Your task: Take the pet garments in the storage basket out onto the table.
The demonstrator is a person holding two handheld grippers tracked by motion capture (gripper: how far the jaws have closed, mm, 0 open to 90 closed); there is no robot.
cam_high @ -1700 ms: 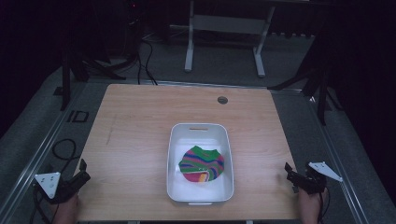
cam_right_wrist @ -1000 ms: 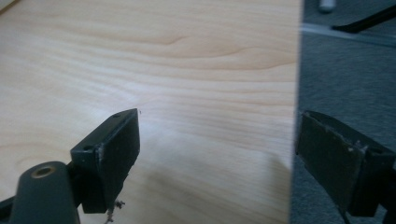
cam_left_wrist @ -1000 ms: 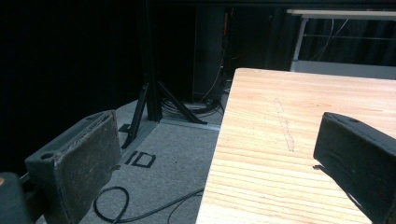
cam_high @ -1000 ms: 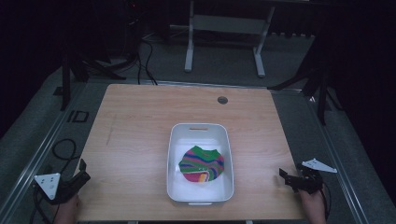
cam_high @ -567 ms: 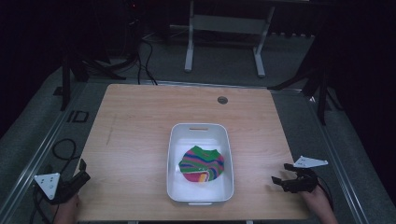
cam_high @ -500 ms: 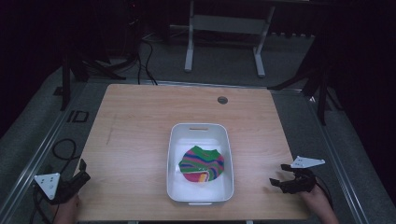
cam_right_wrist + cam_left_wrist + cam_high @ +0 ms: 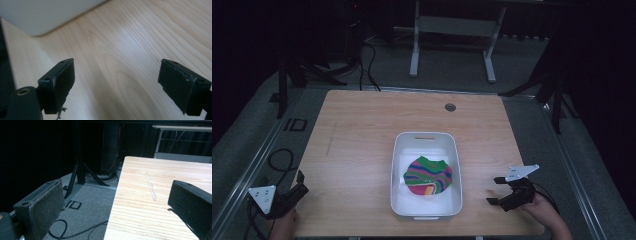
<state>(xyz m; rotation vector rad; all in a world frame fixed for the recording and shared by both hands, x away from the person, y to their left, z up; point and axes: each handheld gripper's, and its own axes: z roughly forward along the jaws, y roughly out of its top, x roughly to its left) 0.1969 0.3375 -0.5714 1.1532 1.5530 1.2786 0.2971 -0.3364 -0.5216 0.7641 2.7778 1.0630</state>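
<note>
The right gripper [image 7: 497, 190] is held low above the wooden table [image 7: 362, 130] near its front right corner, and its jaws are spread wide with nothing between them. In the right gripper view I see only bare wood grain in the gap between the two black pads [image 7: 58, 82], and the rounded corner of the white tub [image 7: 42, 15] lies beyond them at the upper left of that view. So the jaws point toward the tub, across the table to the person's left.

The white tub [image 7: 398, 200] stands in the middle of the table, nearer to the front edge, with its long axis running from the person away to the far side. Inside it lies the striped cloth [image 7: 428, 175], a crumpled piece in green, purple, red and yellow. It rests on the bottom of the tub, in the nearer half and a little toward the right wall.

From the right gripper the cloth lies to the left and slightly farther from the person, with the right wall of the tub standing between them. I judge that the coming move must go up over this wall and then down into the tub.

The left gripper [image 7: 301, 182] is at the front left corner, its jaws also wide and empty, half over the table edge. It is well apart from the tub, so the right hand is clearly the nearer one to the cloth.
</note>
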